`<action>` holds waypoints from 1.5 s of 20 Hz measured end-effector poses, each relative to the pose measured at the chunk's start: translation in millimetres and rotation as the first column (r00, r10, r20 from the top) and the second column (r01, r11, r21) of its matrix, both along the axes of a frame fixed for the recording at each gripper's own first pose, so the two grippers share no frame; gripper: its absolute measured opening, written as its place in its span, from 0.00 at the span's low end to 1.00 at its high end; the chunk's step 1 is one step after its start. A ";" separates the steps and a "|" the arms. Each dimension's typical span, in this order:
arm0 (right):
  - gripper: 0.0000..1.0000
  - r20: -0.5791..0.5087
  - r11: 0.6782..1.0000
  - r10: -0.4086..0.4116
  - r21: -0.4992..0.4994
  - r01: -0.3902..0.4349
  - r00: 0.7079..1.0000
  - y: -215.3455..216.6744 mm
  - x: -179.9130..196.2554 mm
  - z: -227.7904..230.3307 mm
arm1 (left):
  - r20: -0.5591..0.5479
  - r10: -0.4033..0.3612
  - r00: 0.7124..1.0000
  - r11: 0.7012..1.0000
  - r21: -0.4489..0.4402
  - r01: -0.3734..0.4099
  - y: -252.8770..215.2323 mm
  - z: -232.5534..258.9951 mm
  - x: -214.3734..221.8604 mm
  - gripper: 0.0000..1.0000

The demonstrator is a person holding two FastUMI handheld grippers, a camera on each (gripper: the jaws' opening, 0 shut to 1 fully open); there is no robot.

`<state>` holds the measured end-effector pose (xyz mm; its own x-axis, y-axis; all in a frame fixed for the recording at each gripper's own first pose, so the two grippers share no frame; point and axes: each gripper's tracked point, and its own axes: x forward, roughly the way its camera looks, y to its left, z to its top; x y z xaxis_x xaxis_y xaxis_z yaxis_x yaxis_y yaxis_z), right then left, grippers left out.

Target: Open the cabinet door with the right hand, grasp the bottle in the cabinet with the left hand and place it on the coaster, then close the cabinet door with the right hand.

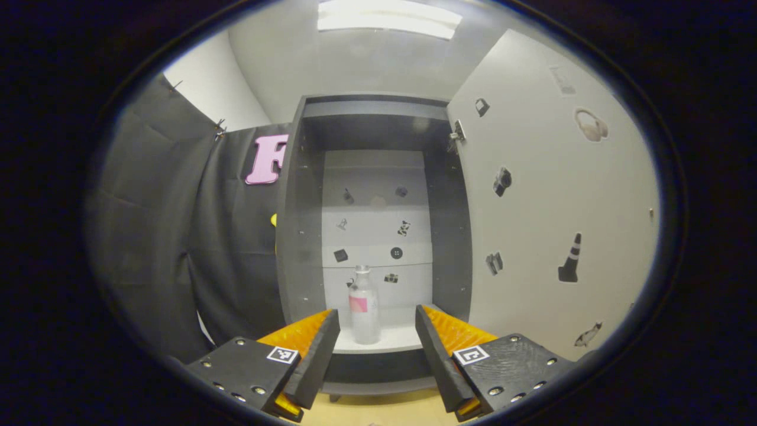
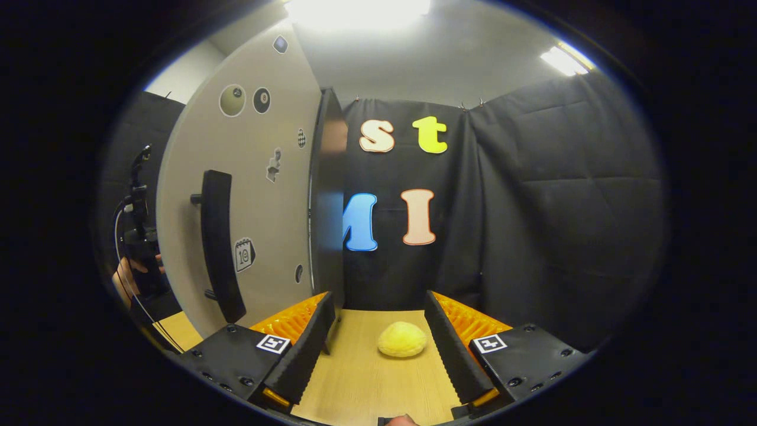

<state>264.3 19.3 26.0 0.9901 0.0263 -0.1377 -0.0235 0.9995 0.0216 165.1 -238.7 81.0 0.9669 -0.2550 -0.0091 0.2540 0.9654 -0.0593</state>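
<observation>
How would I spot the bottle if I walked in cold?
Find the dark cabinet with its pale door swung open. On its bottom shelf stands the bottle, upright and alone: clear, with a pink label, unlike the flat stickers behind it.

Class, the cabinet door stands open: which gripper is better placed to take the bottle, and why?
Left. The left gripper is open and faces the bottle on the cabinet shelf; the right gripper faces the table.
</observation>
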 end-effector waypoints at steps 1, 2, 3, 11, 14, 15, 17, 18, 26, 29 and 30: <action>0.96 -0.005 1.000 -0.017 0.010 0.017 1.000 -0.6 4.1 -2.4 | -0.007 -0.011 1.000 1.000 -0.002 0.011 -1.7 -3.5 12.6 0.77; 0.96 -0.015 0.999 -0.032 0.018 0.032 0.999 -0.8 8.5 -6.4 | -0.011 -0.021 1.000 1.000 -0.002 0.021 -3.0 -6.3 22.9 0.80; 0.96 -0.023 0.999 -0.049 0.020 0.050 0.999 -2.5 12.0 -9.3 | -0.014 -0.029 0.999 1.000 0.000 0.029 -5.2 -9.1 33.3 0.80; 0.96 -0.076 0.981 -0.193 -0.011 0.193 0.978 -14.1 32.8 -35.1 | -0.031 -0.080 0.996 0.997 -0.009 0.080 -20.4 -37.3 128.9 0.77; 0.96 -0.097 0.971 -0.238 -0.016 0.238 0.966 -19.3 40.9 -44.7 | -0.043 -0.083 0.996 0.996 0.014 0.084 -23.1 -52.8 155.3 0.80; 0.96 -0.103 0.968 -0.249 -0.011 0.250 0.963 -19.2 42.8 -46.9 | -0.051 -0.080 0.995 0.996 0.022 0.081 -24.0 -59.7 163.6 0.80; 0.96 -0.118 0.963 -0.267 -0.004 0.268 0.957 -19.4 48.6 -51.6 | -0.064 -0.072 0.995 0.997 0.034 0.074 -23.1 -71.7 179.0 0.80; 0.93 -0.122 0.961 -0.275 -0.007 0.276 0.954 -20.2 51.0 -53.8 | -0.070 -0.072 0.995 0.997 0.037 0.074 -24.6 -77.4 182.9 0.79; 0.96 -0.140 0.958 -0.286 -0.033 0.285 0.948 -10.8 65.0 -62.6 | -0.118 -0.072 0.990 0.995 0.054 0.079 -26.6 -107.6 211.8 0.80; 0.97 -0.140 0.959 -0.284 -0.031 0.283 0.949 -8.5 65.8 -63.7 | -0.125 -0.081 0.989 0.996 0.023 0.085 -24.3 -106.2 208.0 0.74; 0.97 -0.137 0.960 -0.281 -0.024 0.280 0.950 -9.1 64.4 -62.4 | -0.132 -0.086 0.987 0.996 0.020 0.090 -23.5 -107.7 204.6 0.72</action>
<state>328.7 10.2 -36.4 0.9289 -0.2507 -0.2726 0.2607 0.9654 0.0006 369.7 -262.2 -26.7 0.9307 -0.3372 -0.1419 0.3299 0.9412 -0.0730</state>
